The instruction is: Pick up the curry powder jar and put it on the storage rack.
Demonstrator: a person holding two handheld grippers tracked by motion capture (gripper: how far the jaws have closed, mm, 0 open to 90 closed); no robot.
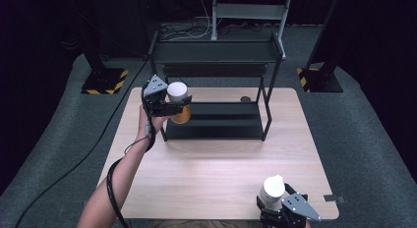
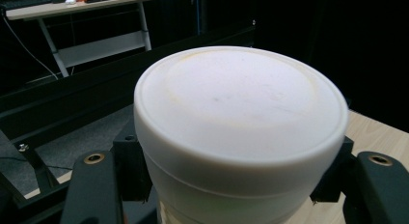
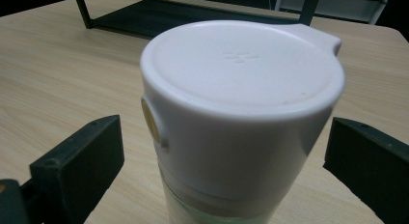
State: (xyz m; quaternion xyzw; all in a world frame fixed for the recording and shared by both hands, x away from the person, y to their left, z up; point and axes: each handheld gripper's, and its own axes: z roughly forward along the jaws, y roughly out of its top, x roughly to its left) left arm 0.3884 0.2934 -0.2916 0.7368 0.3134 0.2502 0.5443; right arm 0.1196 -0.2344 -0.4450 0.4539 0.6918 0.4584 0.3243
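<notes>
The left gripper (image 1: 173,108) has its fingers clamped on a white-lidded orange jar (image 1: 179,101) at the rack's (image 1: 219,122) left end, not yet shelved. The right gripper's (image 1: 275,207) fingers stand open around a white-capped bottle (image 1: 273,190) at the table's (image 1: 216,164) near right edge, still waiting.

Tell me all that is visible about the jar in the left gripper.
The jar has a wide white round lid, plastic by its look, closed, and an orange body below. It stands upright, lifted beside the left end of the black rack. The left gripper is shut on its sides just under the lid.
</notes>
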